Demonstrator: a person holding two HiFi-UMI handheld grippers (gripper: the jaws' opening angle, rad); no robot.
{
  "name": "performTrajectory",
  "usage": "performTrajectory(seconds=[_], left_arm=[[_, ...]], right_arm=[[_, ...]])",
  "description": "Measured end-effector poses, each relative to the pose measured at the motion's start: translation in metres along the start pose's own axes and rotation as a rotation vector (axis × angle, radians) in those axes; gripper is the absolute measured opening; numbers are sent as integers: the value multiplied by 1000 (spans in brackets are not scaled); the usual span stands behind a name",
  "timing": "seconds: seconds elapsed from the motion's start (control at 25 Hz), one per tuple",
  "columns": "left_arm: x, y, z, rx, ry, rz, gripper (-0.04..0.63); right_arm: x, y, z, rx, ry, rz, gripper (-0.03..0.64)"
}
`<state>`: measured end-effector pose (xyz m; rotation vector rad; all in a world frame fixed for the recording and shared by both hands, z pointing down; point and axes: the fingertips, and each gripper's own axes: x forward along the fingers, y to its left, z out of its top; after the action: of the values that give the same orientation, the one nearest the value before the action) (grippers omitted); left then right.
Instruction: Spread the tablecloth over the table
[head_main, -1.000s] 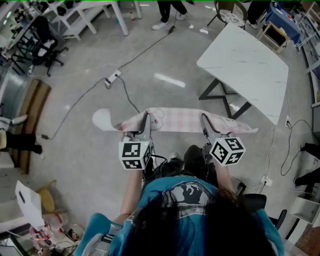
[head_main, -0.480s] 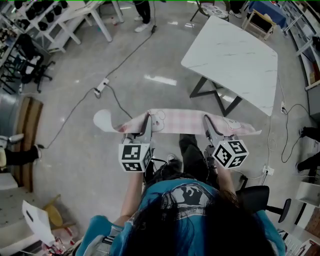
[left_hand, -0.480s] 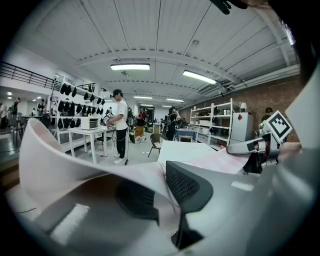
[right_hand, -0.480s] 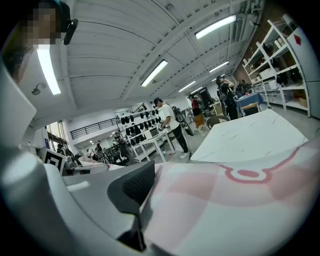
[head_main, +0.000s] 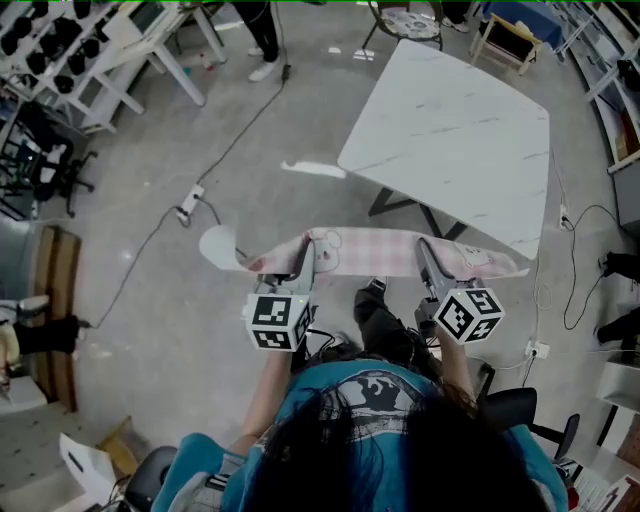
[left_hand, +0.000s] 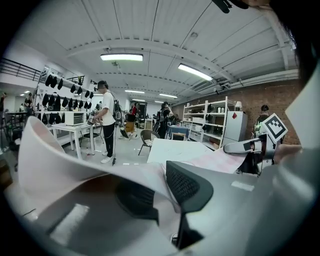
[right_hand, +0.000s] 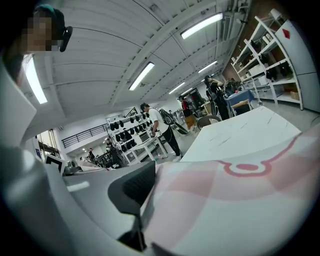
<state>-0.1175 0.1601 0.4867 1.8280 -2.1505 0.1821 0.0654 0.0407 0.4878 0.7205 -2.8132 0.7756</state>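
A pink checked tablecloth (head_main: 380, 250) hangs stretched between my two grippers, just short of the near edge of the white marble-look table (head_main: 450, 120). My left gripper (head_main: 305, 258) is shut on the cloth's left part; a loose white end flops out to the left. My right gripper (head_main: 428, 258) holds the right part, its jaws closing a little tighter on the fabric. In the left gripper view the cloth (left_hand: 75, 165) drapes over the jaws, with the table (left_hand: 175, 150) ahead. In the right gripper view the cloth (right_hand: 235, 200) lies against the dark pad (right_hand: 135, 187), the table (right_hand: 245, 132) behind.
A power strip (head_main: 190, 205) and its cable trail over the grey floor at left. A chair (head_main: 405, 20) stands beyond the table. A white bench (head_main: 150, 40) and racks line the back left, where a person (head_main: 262, 40) stands. Shelving runs down the right side.
Both grippers have carried the stretched cloth forward across the floor; the table now lies much nearer, just beyond the cloth. The grip on the cloth is unchanged.
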Motion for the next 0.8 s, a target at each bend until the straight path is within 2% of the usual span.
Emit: performTrajectory(seconds=[0.2,0.36,0.6,0.8], left_arm=[[56,-7,30,-2,17,-23,69],[89,-12,53,26,6,-40,69],[138,-31,89,95,-26,-101,67],[171,-48,130,162,-68,-162,69]], right_arm=[[23,-41,31,46,-14,-8,63],[36,-64,55,73,-49,-4,63],[41,-97,96,129,-132,-3,63],[38,-114,136,126,-205,-13,64]])
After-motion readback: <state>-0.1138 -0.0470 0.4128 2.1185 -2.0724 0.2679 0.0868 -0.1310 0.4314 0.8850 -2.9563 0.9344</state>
